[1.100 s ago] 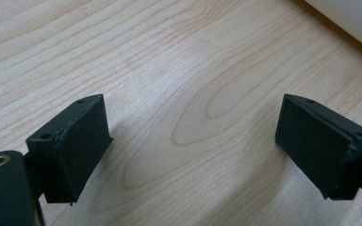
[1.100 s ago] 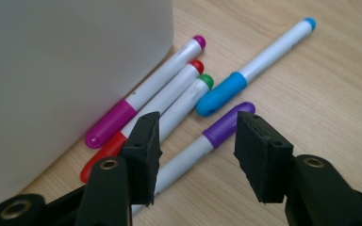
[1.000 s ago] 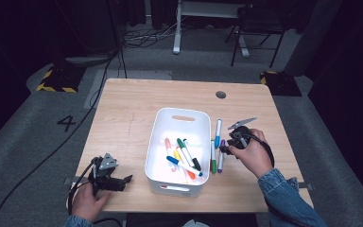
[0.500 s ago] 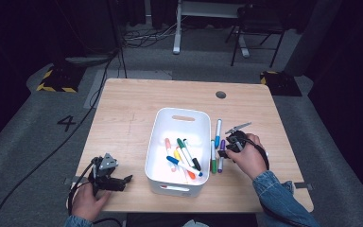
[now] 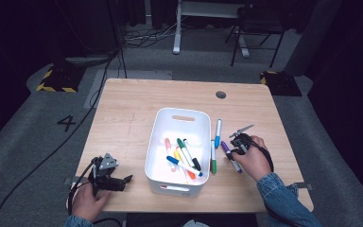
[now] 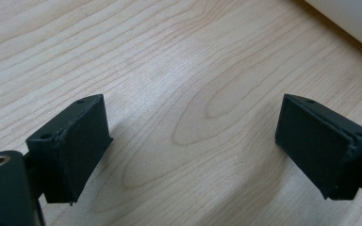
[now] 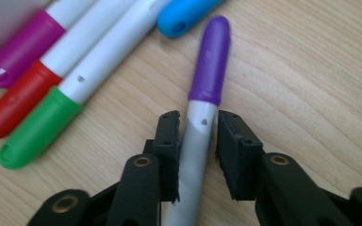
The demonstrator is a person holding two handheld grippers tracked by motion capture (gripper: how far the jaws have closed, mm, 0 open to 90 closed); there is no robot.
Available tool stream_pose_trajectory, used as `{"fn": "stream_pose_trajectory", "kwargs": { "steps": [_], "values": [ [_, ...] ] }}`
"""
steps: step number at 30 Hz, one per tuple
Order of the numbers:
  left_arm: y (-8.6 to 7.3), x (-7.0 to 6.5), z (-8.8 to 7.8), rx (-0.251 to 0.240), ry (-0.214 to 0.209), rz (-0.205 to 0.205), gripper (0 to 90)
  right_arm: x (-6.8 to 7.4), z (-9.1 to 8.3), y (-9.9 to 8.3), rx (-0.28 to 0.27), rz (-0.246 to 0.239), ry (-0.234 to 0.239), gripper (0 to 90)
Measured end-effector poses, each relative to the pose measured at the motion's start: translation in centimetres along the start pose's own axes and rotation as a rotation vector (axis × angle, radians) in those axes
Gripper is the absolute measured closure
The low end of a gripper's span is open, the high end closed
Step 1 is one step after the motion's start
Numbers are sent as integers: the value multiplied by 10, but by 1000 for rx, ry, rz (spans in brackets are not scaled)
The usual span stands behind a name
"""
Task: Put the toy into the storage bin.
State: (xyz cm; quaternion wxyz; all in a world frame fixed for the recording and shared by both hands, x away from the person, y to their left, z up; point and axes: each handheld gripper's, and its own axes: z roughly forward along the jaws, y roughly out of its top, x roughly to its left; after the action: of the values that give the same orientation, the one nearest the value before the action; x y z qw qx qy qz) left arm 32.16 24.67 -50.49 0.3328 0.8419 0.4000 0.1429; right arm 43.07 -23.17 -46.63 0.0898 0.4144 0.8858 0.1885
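The wooden table (image 5: pixel 132 109) carried everything, its far half bare except for a small dark round port (image 5: pixel 220 94) at about one o'clock from the bin. The white bin (image 5: pixel 182 118) sat near the centre and held several markers, among them blue, green, black, orange, yellow and red-capped ones lying crossed over each other.

At three o'clock from the bin, a short row of loose markers lay on the wood. The blue-capped marker (image 5: pixel 218 133) lay farthest from the person, the green-capped marker (image 5: pixel 212 157) just beside the bin wall, and the purple-capped marker (image 5: pixel 230 156) a little farther right. In the right gripper view a red-capped marker (image 7: pixel 16 101) and a magenta-capped marker (image 7: pixel 21 52) crowded at ten o'clock of the jaws, close beside the green one.

The right gripper (image 7: pixel 197 155) had its jaws just closing around the white barrel of the purple-capped marker, just below the cap; the left pad touched the barrel, while a thin gap showed at the right pad.

The left gripper (image 6: pixel 193 141) rested at eight o'clock from the bin, jaws spread wide over bare wood, the bin's wall at its two o'clock.
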Motion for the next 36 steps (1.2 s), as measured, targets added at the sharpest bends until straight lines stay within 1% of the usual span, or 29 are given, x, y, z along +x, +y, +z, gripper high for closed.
{"fn": "stream_pose_trajectory", "kwargs": {
  "steps": [1, 3, 4, 6, 7, 8, 10, 14, 16, 21, 23, 24, 26, 32, 36],
  "values": [
    [0, 0, 0, 0, 0, 1, 107, -1, 1, -1, 10, -4, -1, 724],
    [0, 0, 0, -1, 0, 0, 107, -2, 1, -1, 8, 9, 5, 741],
    [0, 0, 0, -1, 0, 1, 107, -3, 1, -1, 9, 6, 12, 746],
    [0, 0, 0, 0, 0, 1, 107, -3, 0, -1, 17, 10, 8, 764],
    [0, 0, 0, 0, 0, 1, 107, -4, 0, 0, 17, 8, 16, 766],
    [0, 0, 0, 0, 0, 1, 107, -4, 0, 0, 19, 10, 8, 767],
    [0, 0, 0, 0, 0, 1, 107, -4, 0, 0, 29, 17, 11, 768],
    [0, 0, 0, 0, 0, 0, 107, -3, 0, 1, 41, 16, 1, 772],
    [0, 0, 0, -1, 0, 1, 107, -3, -1, 1, 46, 24, 1, 772],
    [0, 0, 0, 0, 0, 0, 107, -5, -1, 0, 42, 30, 5, 773],
    [0, 0, 0, 0, 0, 0, 107, -6, -3, -2, 25, 37, 10, 773],
    [0, 0, 0, 0, 0, 0, 107, -6, -5, -2, 20, 39, 20, 773],
    [0, 0, 0, 0, 0, -1, 107, -6, -9, -2, 5, 39, 16, 773],
    [0, 0, 0, 0, 0, -1, 107, -3, -27, 0, -45, 24, 22, 773],
    [0, 0, 0, 0, 0, 0, 107, -1, -40, 2, -97, 15, 34, 773]
  ]
}}
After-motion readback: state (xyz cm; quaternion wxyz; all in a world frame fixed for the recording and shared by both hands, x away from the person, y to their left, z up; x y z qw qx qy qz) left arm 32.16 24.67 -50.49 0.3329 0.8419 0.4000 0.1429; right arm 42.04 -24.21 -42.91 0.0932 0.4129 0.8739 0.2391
